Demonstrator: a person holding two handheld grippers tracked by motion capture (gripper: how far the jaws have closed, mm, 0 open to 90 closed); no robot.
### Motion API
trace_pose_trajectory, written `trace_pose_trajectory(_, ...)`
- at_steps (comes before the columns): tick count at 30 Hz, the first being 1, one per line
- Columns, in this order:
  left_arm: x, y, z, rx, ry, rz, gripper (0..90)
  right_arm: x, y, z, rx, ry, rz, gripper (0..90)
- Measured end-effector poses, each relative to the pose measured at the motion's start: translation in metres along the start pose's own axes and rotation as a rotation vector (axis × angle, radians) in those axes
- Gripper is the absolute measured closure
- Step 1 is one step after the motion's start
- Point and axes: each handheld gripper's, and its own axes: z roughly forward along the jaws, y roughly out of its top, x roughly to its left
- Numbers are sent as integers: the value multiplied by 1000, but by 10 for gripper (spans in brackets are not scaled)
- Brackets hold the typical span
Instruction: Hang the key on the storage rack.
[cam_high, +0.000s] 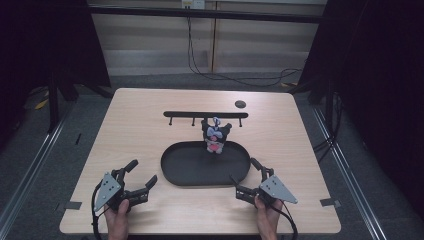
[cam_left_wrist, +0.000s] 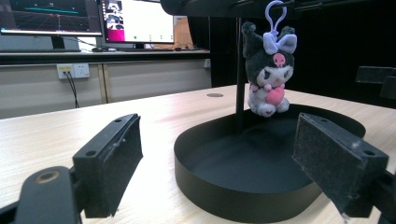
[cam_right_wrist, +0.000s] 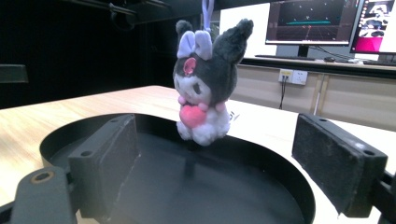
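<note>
Two claws, left claw and right claw, are resting released on the bench, flanking a black oval tray. A plush keychain is hanging from a rack above the tray, seemingly not yet touched.

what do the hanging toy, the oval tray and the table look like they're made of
Toy: soft plush fabric, judging by its fuzzy nap; its hanging loop looks like glossy plastic. Oval tray: matte black, thin upright wall, likely painted metal or plastic; can't tell which. Table: light wood-grain top, probably laminate.
</note>
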Motion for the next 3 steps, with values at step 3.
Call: trace_pose_trajectory(3, 0, 0, 0, 0, 0, 0, 153, 0, 0, 0, -1, 7, -6, 138)
